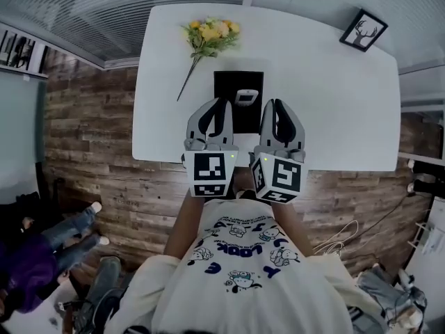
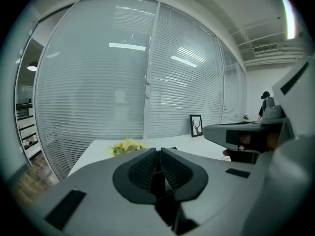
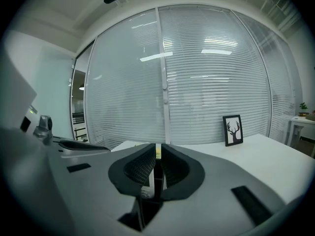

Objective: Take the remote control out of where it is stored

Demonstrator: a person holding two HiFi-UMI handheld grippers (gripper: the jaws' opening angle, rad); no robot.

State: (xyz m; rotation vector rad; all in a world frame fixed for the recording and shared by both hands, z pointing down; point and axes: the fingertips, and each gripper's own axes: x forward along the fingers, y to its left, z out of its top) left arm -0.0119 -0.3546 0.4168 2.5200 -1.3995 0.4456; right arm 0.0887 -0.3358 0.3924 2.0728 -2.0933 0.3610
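Both pairs of jaws are clenched on nothing. The left gripper (image 1: 221,106) and right gripper (image 1: 272,106) hover side by side over the white desk's (image 1: 334,103) near edge. Between their tips, the remote control (image 1: 245,97) sits in a black holder (image 1: 228,89). Yellow flowers (image 1: 211,33) and a framed deer picture (image 1: 363,30) lie farther back. Around the desk are a wood-plank floor (image 1: 90,131) and a blind-covered glass wall (image 1: 139,5).

Even, bright overhead light, strip reflections on glass wall (image 2: 128,46), tabletop (image 1: 334,103) near-glaring; heavy fisheye bending, dark vignetted corners.

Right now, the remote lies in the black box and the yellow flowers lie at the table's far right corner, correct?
No. The head view shows the flowers just beyond the black box, left of it; the remote lies inside.
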